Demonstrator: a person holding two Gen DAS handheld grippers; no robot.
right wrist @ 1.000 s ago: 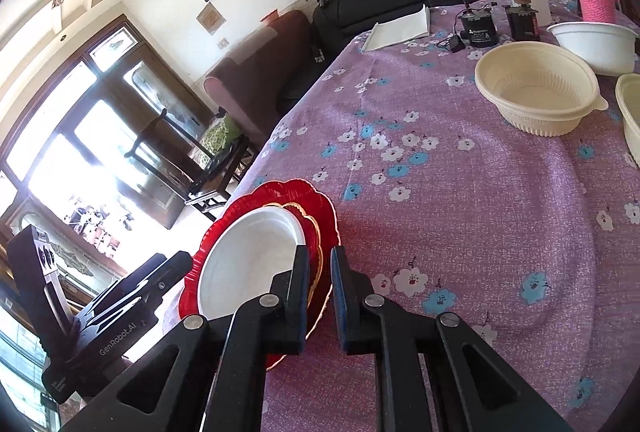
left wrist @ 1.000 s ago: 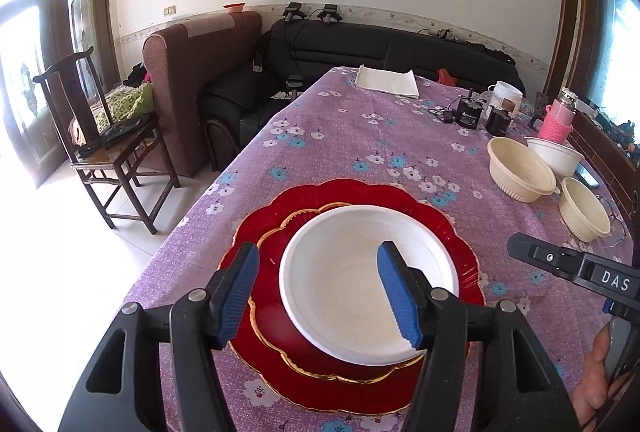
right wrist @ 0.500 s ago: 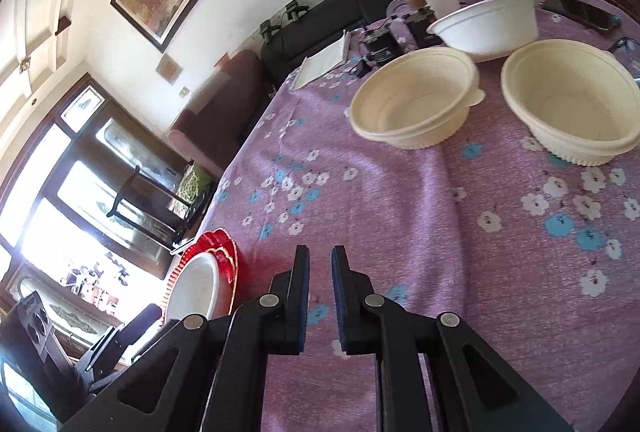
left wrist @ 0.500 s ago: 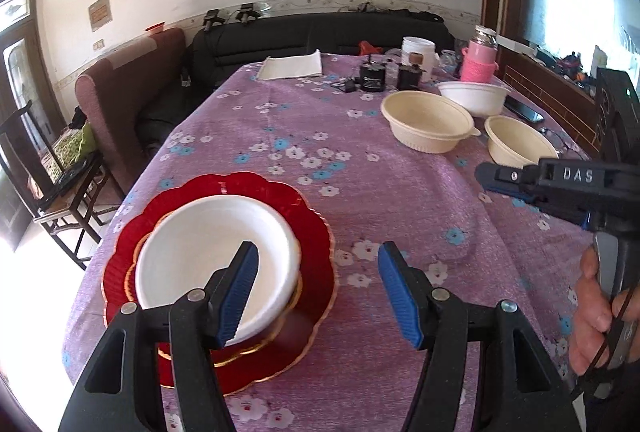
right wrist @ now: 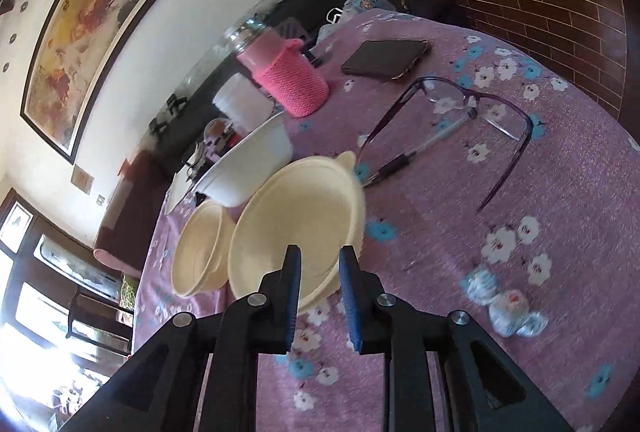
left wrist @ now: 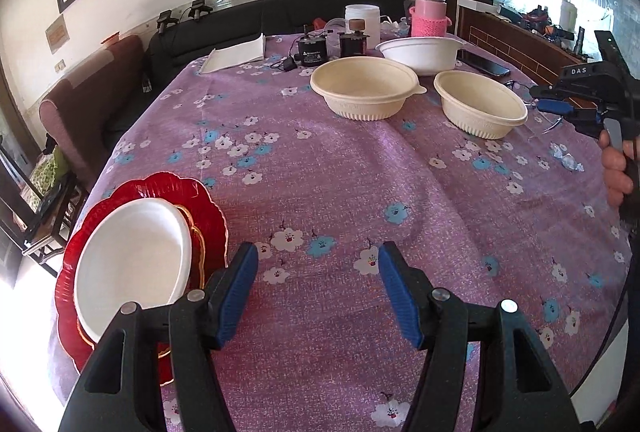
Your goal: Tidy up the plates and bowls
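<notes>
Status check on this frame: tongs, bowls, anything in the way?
Left tongs open, empty, over bare cloth. Right tongs part open, empty, at the near cream bowl. White bowl sits on red plates. Glasses and pen beside the bowl.

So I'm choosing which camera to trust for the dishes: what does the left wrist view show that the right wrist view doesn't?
Only the left shows the scalloped red plate carrying a shallow white bowl. Only the right shows purple-framed glasses and a pen. Both share two ribbed cream bowls, the deep white bowl, pink flask and dark phone.
</notes>
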